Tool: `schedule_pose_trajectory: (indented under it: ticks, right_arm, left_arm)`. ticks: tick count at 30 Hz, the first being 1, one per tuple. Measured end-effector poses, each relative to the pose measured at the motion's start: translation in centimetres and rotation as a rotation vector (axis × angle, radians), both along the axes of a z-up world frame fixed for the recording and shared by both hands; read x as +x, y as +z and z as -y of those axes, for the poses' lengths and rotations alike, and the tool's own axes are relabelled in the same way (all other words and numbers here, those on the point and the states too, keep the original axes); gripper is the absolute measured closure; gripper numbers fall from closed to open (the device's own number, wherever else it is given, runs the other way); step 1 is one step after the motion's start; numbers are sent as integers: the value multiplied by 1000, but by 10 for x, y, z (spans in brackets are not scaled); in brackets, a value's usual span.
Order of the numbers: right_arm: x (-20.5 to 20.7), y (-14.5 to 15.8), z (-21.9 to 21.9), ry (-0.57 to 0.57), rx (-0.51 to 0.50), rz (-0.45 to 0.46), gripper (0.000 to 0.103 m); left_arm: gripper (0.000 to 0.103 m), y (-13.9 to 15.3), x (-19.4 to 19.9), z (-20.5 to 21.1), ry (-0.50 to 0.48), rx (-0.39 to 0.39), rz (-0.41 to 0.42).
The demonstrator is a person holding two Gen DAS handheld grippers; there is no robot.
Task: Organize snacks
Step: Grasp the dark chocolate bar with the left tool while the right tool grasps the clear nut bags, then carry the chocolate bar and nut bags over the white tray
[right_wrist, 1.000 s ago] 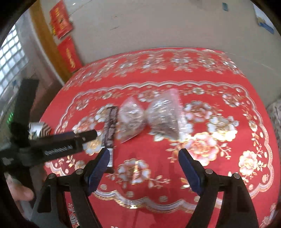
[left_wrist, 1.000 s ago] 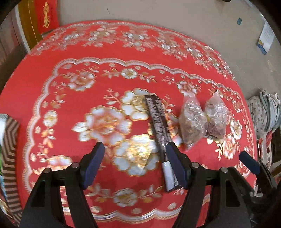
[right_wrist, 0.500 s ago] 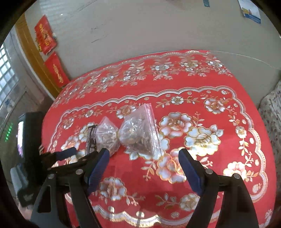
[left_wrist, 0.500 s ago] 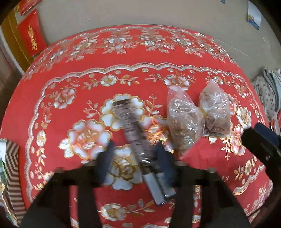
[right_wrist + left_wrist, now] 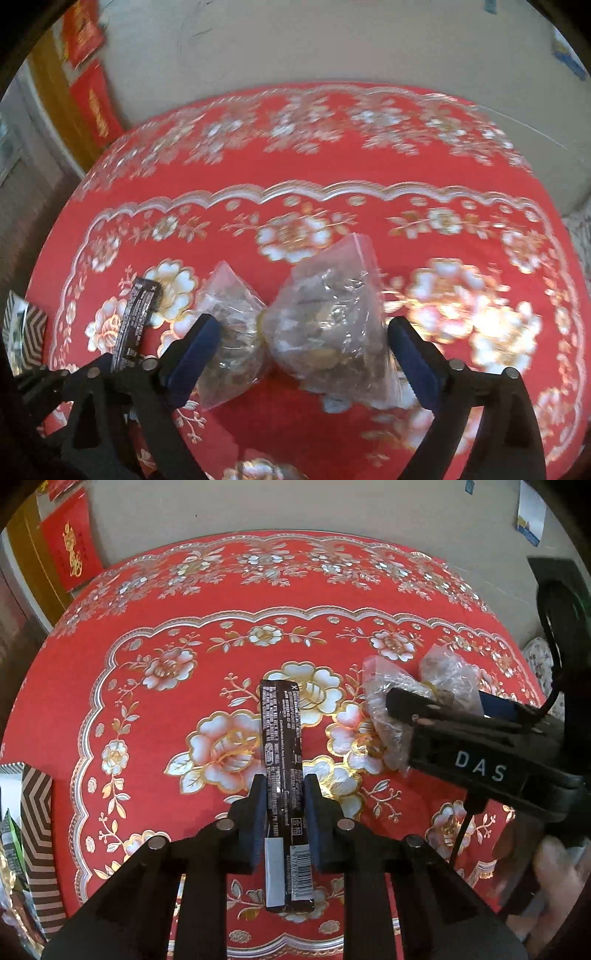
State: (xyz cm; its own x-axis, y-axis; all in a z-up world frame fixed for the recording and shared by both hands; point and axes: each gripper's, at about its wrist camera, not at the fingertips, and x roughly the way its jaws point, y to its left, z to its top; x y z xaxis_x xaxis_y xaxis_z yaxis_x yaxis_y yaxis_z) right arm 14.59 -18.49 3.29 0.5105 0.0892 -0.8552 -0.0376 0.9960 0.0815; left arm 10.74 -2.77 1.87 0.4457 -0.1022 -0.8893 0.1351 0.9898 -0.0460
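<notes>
A long dark snack bar [image 5: 280, 731] lies on the red flowered tablecloth [image 5: 147, 709], and my left gripper [image 5: 284, 786] is shut on its near half. The bar [image 5: 138, 314] also shows at the left of the right wrist view, with the left gripper [image 5: 110, 369] on it. Two clear bags of brown snacks, a small one [image 5: 232, 332] and a large one [image 5: 332, 321], lie joined side by side. My right gripper [image 5: 301, 325] straddles both bags, its jaws opening, with the pads not pressing on them. The left wrist view shows the right gripper [image 5: 443, 701] over the bags [image 5: 384, 686].
A brown-and-white striped box [image 5: 37, 812] stands at the table's left edge, also the striped box [image 5: 22, 325] in the right wrist view. A person's hand [image 5: 554, 867] holds the right gripper. Red paper [image 5: 70, 542] hangs on the wall behind. Patterned cushions [image 5: 539, 657] sit past the right edge.
My left gripper has closed on the snack bar. My right gripper has moved in and down over the two bags and spread its jaws wider.
</notes>
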Motion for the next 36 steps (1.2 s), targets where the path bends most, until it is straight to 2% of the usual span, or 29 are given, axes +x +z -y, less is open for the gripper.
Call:
schedule_pose_trajectory:
  ticks: [2,3,4,5,8,10,24,36]
  right_arm:
    - [-2,-1,3,-7,15,23,11]
    - [-4,0,3,-7,10,30,22]
    - [-8,2,3,12,16,38,41]
    - [-11,4,2,27,29,40,47]
    - [-25,11,-3,53,-8,57,55]
    - [-37,14,-3,60,13,70,60]
    - [-106,31,-9,57,155,116,61]
    - [-138,40,-50,108,191,126,61]
  left_arm:
    - [86,0,0,-2,6,-7,0]
    - [86,0,0,-2,7,-10,1]
    - [86,0,-1,-3,6,-13,1]
    - [86,0,-2,-5,8,-17,1]
    - [86,1,-6,-10,11,-32,-1]
    - [86,3,-10,-13,20,-35,5]
    - [86,21,-56,-47,34,-75,35]
    - [86,39,-95,-88,72,-54,102]
